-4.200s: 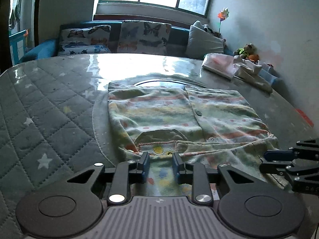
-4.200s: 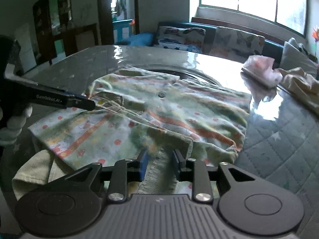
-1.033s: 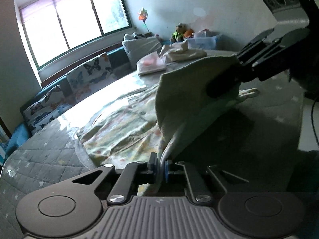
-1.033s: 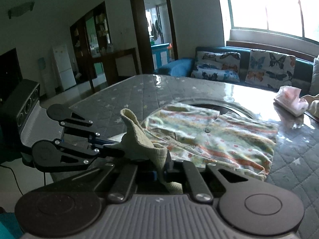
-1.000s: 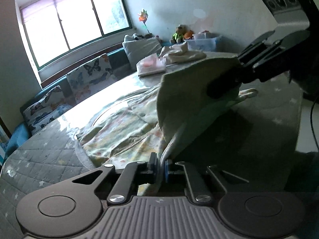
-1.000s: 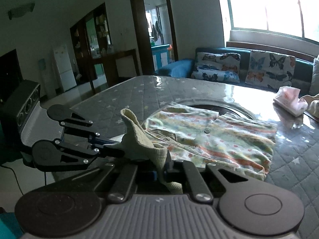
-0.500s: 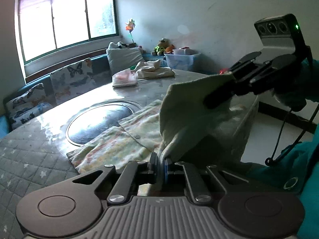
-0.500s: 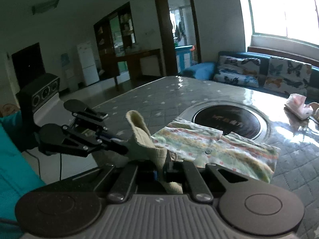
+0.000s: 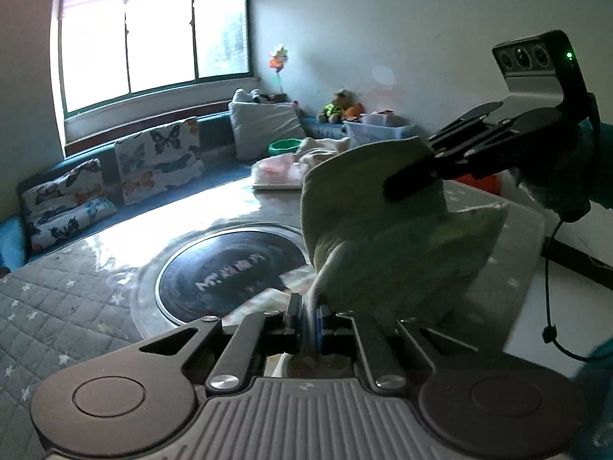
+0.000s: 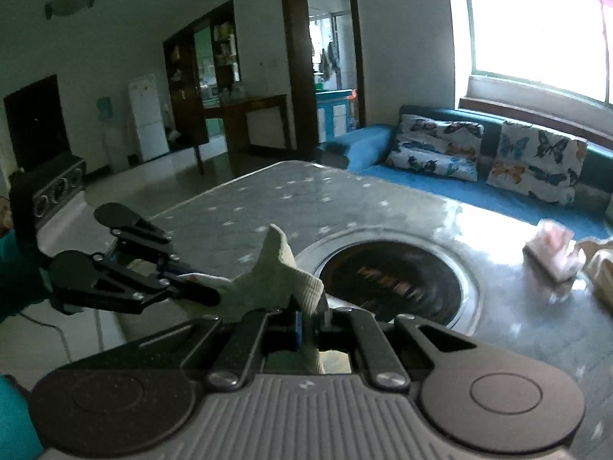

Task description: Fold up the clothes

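Both grippers hold the same pale patterned baby garment [image 9: 387, 237] lifted off the table. My left gripper [image 9: 308, 320] is shut on its near edge. My right gripper [image 10: 310, 324] is shut on another edge of the garment [image 10: 268, 283]. In the left wrist view the right gripper [image 9: 452, 161] pinches the cloth's upper right corner. In the right wrist view the left gripper [image 10: 184, 287] pinches the cloth at left. The cloth hangs stretched between them, and its lower part [image 9: 260, 303] still trails low near the table.
The quilted grey table [image 9: 57, 306] has a round black inset [image 9: 230, 268] in its middle. A folded pink cloth [image 10: 555, 257] and a cream pile [image 9: 322, 145] lie at the far side. A blue sofa with butterfly cushions [image 10: 452, 145] stands behind.
Both grippers have closed on the garment's edge and lifted it well off the table, pulling it back toward me; the black inset, covered before, is now exposed.
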`<state>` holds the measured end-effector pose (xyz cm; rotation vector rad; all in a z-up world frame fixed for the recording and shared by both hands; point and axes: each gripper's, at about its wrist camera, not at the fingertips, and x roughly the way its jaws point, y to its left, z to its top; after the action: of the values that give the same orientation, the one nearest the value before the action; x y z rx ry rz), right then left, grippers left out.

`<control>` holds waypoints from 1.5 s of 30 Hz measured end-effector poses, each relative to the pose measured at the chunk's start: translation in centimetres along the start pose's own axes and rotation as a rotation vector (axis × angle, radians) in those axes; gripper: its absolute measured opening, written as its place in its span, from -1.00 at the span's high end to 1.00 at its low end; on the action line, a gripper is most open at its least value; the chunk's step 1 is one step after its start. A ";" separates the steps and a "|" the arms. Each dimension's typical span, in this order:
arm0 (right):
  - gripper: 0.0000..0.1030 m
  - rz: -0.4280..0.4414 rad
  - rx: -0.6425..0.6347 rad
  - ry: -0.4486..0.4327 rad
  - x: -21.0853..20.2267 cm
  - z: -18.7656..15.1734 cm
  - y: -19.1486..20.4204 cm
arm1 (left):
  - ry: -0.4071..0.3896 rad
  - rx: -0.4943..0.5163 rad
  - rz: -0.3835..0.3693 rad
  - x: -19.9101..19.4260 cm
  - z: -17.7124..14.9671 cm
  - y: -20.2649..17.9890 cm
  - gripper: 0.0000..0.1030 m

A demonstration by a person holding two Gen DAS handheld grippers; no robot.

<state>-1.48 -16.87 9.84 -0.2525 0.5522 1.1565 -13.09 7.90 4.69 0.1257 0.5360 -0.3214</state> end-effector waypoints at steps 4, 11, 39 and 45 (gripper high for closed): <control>0.91 -0.032 -0.013 0.023 3.3 1.7 -2.2 | 0.030 -0.040 0.022 2.9 1.0 3.0 0.85; 0.91 -0.074 0.011 0.085 11.1 2.6 -6.0 | 0.118 -0.158 0.051 8.4 0.7 8.2 0.85; 0.69 -0.286 0.220 0.159 12.3 -6.9 -11.5 | 0.239 -0.318 0.223 12.9 -2.2 13.2 0.50; 0.67 -0.291 0.199 0.134 12.4 -5.9 -11.3 | 0.199 -0.323 0.276 12.0 -0.8 12.4 0.51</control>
<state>10.80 -14.19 -2.74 -0.2310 0.7192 0.8001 0.40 16.56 -1.81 -0.0822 0.7514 0.0497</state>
